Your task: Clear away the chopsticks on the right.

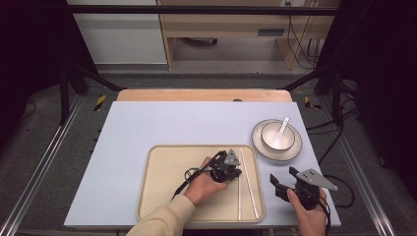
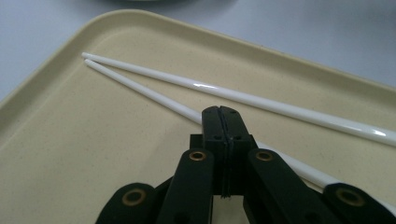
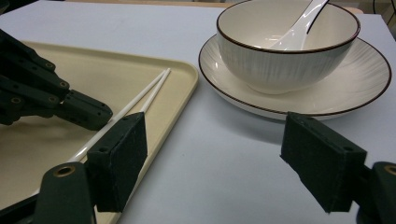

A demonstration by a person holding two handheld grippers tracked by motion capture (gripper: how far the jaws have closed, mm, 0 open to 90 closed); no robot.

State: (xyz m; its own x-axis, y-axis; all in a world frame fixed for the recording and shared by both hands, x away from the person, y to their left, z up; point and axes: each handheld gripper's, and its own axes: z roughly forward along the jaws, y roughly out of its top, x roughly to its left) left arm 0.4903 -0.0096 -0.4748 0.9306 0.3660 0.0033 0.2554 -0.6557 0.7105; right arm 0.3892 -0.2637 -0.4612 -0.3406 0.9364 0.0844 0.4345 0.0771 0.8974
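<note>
Forearm and sleeve [image 1: 162,219] enter at bottom centre of the high view, the hand carrying the left gripper [image 1: 235,172] over the cream tray [image 1: 162,182]; its jaws are pressed together, tips just above the nearer of two white chopsticks [image 1: 246,182] lying along the tray's right side, whether touching cannot be told. Lower right, off the tray, the right gripper [image 1: 283,183] has jaws spread wide, nothing between them. Upper right: bowl [image 1: 278,136] with spoon [image 1: 283,127], on a plate [image 1: 258,142], well apart from both grippers.
</note>
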